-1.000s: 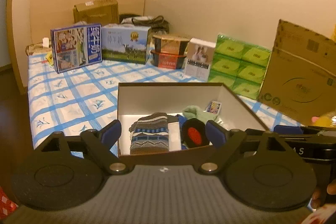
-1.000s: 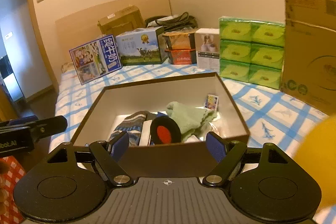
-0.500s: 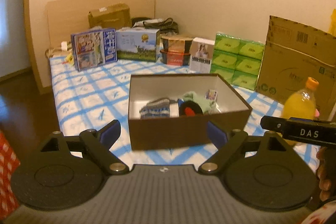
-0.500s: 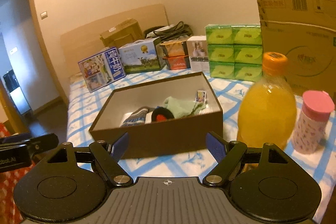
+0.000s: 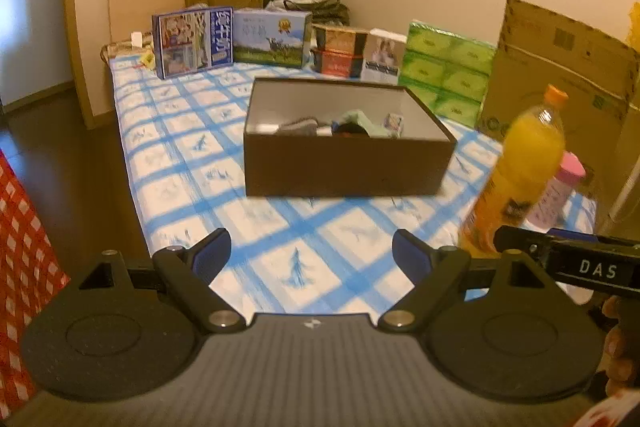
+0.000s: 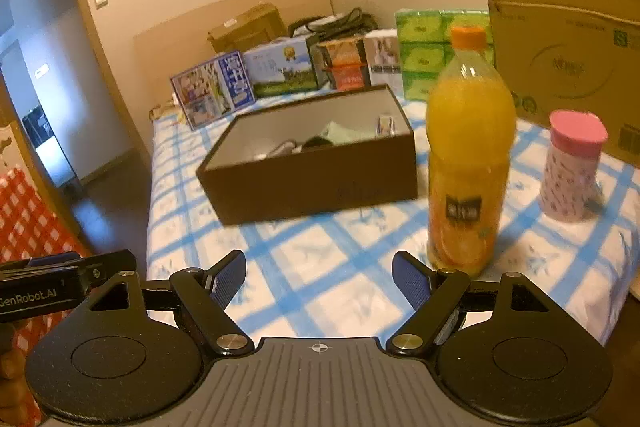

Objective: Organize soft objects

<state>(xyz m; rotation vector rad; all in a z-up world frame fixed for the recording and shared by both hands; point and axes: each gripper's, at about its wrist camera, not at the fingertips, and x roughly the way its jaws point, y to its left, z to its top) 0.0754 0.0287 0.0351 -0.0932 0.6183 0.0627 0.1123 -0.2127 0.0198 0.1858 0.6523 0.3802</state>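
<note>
Soft items [image 5: 344, 126] are seen stowed in the box [image 5: 344, 167], at 12 o'clock from both grippers. Left gripper [image 5: 311, 257] and right gripper [image 6: 319, 275]: fingers released, nothing grasped. No loose soft items are visible on the tabletop [image 5: 296, 247]; the task is judged nearly complete.

The open box [image 5: 344, 163] sits mid-table (soft things [image 5: 356, 125] inside), bottle [image 6: 468, 155] and cup [image 6: 570, 167] to its right.
</note>
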